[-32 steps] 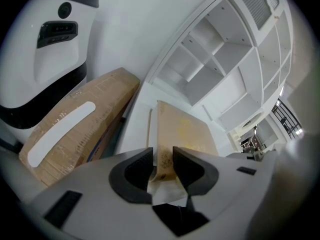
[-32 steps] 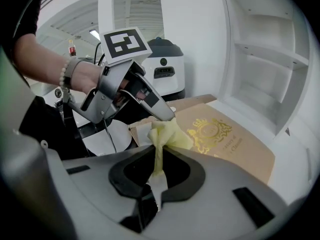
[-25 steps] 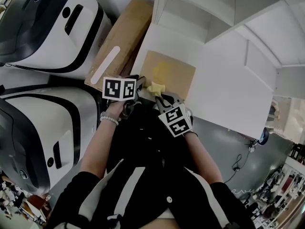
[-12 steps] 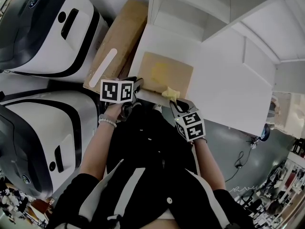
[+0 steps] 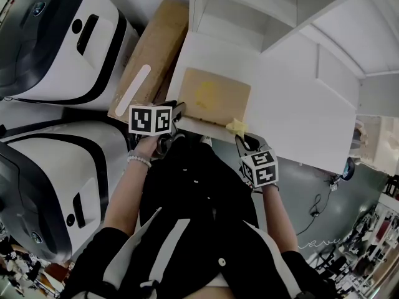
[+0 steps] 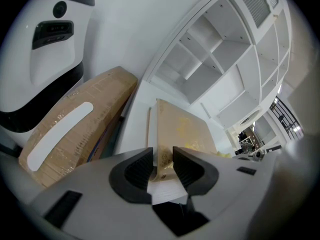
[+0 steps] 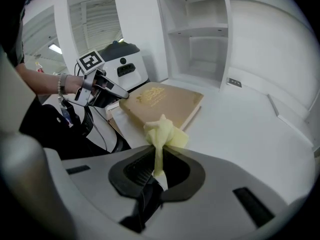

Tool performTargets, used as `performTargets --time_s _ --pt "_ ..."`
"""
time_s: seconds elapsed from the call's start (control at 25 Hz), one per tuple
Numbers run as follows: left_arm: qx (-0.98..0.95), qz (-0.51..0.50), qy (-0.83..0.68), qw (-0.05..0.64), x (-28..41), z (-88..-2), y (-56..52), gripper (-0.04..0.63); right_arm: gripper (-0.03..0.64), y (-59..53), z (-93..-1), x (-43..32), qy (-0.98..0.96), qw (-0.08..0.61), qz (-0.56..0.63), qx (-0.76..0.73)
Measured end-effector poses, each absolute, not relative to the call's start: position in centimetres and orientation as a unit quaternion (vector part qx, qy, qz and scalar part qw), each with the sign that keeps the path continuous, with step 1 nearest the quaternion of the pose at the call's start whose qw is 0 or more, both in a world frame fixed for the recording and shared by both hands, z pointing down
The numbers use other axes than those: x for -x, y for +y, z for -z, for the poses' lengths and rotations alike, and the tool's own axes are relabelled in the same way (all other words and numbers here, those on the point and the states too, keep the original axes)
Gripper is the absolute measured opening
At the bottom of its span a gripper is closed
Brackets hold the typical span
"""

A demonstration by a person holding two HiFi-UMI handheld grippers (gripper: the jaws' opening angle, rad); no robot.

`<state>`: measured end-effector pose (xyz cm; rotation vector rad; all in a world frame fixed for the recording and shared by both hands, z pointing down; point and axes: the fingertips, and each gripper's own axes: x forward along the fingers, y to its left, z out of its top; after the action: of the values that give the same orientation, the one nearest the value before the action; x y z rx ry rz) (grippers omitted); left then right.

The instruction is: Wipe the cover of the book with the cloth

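White shelf unit [image 5: 299, 17]; cardboard box [image 5: 149, 55] beside it. Book [image 5: 212, 98] flat on unit's ledge, tan cover up. L gripper [image 6: 162, 156] jaws clamp book's near-left corner. R gripper [image 7: 159, 166] jaws pinch bunched yellow cloth [image 7: 165, 131], by book's near-right corner.

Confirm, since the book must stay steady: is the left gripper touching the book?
Touching: in the left gripper view the left gripper clamps the book by its corner.

You've swept your right gripper [image 5: 240, 138], pinching the yellow cloth [image 5: 237, 127], rightward along the book's [image 5: 212, 97] near edge, from its near left part to its near right corner by the shelf's [image 5: 293, 123] front edge.
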<state>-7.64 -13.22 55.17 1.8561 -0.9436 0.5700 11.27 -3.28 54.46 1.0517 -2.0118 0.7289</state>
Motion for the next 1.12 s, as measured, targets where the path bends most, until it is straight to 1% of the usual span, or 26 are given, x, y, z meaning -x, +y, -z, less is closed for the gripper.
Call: performTargets --time_s 0.4,0.76,0.96,1.12 --pt "-0.762 -0.231 -0.380 0.471 7.7 -55.1 -13.2 0.124 0.037 -2.4 -53.9 -12.8 -0.774 0.372 -0.291 -0.422" --pt "-0.774 -0.218 -0.358 0.474 7.5 -54.6 -13.2 0.124 0.037 -3.1 -51.3 -14.2 -0.771 0.342 -0.281 -0.459" --pt "-0.796 -0.200 -0.352 0.451 7.4 -52.9 -13.8 0.124 0.037 -4.7 -49.1 -13.9 -0.780 0.304 -0.260 -0.481" --pt "-0.816 -0.182 -0.364 0.411 7.9 -50.4 -14.7 0.124 0.037 -7.0 -46.0 -12.7 -0.802 0.274 -0.197 -0.493"
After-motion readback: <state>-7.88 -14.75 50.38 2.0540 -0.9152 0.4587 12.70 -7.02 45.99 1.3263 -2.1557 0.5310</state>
